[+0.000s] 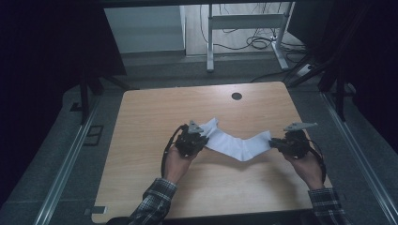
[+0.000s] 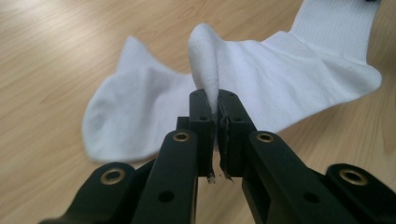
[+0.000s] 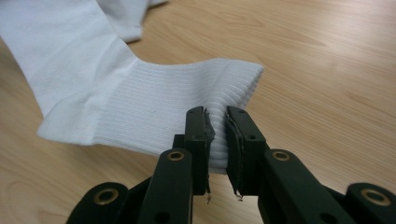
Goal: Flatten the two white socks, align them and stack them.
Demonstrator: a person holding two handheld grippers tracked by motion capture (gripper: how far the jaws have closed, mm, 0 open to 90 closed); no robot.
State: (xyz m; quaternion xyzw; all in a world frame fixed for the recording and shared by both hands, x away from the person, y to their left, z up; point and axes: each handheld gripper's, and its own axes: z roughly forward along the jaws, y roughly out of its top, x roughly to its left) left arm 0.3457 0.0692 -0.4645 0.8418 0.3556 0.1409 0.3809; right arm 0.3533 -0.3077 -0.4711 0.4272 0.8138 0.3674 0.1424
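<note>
You have a white sock (image 1: pixel 237 143) stretched between your two grippers above the middle of the wooden table (image 1: pixel 155 112). Your left gripper (image 1: pixel 202 139) has its fingers (image 2: pixel 201 122) pressed together on a pinched-up fold of the fabric near the foot end, and in the left gripper view that fold rises as a narrow peak just beyond the finger tips, with the toe part spread flat on the wood to the left and the ribbed leg running off to the upper right. Your right gripper (image 1: pixel 273 143) pinches the ribbed cuff: in the right gripper view its fingers (image 3: pixel 198 135) clamp the cuff's edge between them, with a thin band of white cloth showing in the narrow gap. In the high view the sock sags in a shallow V between the two grips, its lowest part near or on the table. Both of your hands sit at about the same level, well apart, sleeves in a checked pattern coming in from the near edge. A round dark hole (image 1: pixel 236 96) lies in the table's far side.
</note>
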